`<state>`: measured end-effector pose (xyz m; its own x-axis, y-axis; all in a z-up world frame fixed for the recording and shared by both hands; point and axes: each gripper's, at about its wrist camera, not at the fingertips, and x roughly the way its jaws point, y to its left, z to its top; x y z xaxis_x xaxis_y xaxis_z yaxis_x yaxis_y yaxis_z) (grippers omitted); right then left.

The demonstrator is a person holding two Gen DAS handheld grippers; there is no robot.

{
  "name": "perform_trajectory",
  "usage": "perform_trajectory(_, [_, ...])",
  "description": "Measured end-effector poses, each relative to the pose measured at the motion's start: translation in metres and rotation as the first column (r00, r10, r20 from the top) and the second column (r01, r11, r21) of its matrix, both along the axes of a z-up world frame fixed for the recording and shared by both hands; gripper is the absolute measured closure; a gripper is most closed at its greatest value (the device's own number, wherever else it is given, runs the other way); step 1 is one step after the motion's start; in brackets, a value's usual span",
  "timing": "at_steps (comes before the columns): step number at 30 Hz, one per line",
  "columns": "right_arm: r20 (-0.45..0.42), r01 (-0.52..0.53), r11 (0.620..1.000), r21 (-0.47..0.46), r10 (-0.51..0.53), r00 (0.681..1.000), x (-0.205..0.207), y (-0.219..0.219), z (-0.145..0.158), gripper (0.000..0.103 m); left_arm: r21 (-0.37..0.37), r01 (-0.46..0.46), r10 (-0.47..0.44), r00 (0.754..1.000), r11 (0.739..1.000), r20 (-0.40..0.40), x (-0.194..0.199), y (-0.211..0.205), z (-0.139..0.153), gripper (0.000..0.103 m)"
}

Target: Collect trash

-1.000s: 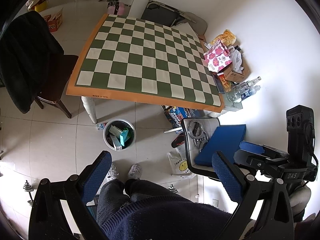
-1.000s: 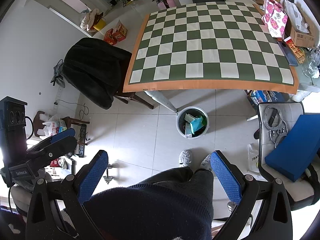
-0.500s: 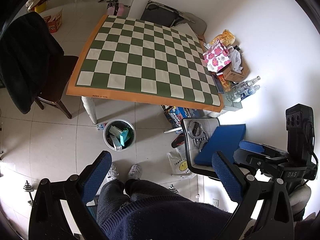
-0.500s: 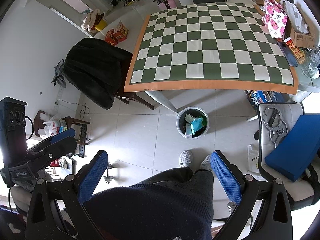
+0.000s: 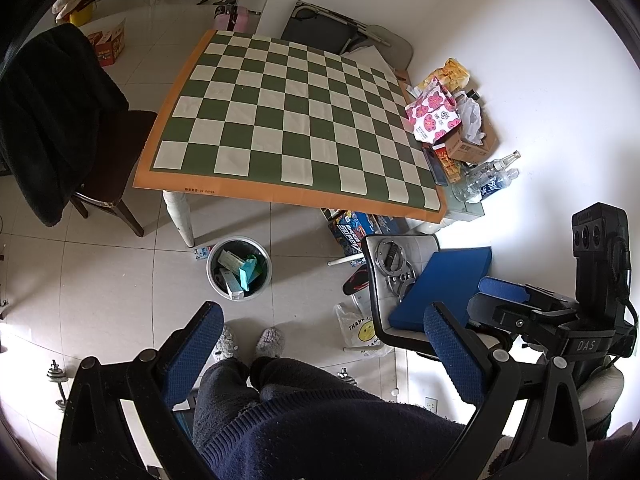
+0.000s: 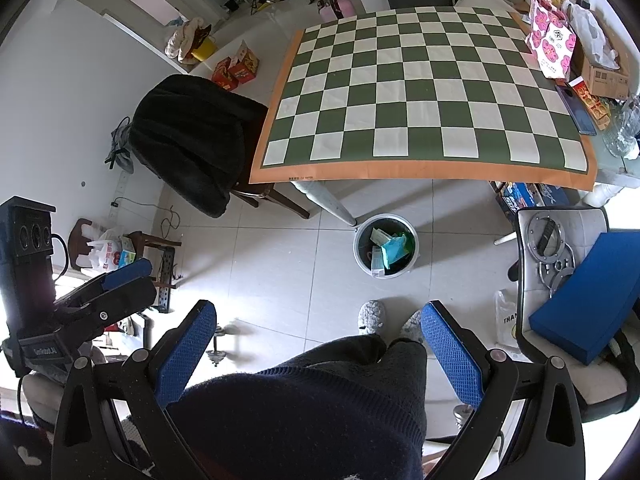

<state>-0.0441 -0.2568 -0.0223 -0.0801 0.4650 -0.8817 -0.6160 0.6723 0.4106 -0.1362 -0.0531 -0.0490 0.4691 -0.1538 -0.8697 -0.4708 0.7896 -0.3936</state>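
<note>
A round grey trash bin point(image 5: 216, 280) stands on the tiled floor beside the table leg, holding cartons and a teal packet; it also shows in the right wrist view point(image 6: 362, 258). The table point(image 5: 280, 196) carries a green and cream checkered cloth with nothing on it. My left gripper point(image 5: 322, 326) is open and empty, held high above my legs. My right gripper point(image 6: 318, 322) is open and empty too, at the same height. Each gripper shows at the edge of the other's view.
A chair with a black coat point(image 5: 48, 120) stands left of the table. A white chair point(image 5: 404, 328) with a blue cushion and metal rings stands right. Boxes, bags and bottles point(image 5: 460, 136) crowd the table's far right side. A plastic bag point(image 5: 356, 332) lies on the floor.
</note>
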Motion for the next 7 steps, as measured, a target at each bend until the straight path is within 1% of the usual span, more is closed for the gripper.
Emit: perform_trajectory(7, [-0.001, 0.003, 1.0, 0.002, -0.003, 1.0, -0.0004, 0.0, 0.0009, 0.0, 0.003, -0.001, 0.001, 1.0, 1.0, 0.002, 0.0017, -0.002, 0.0027, 0.0])
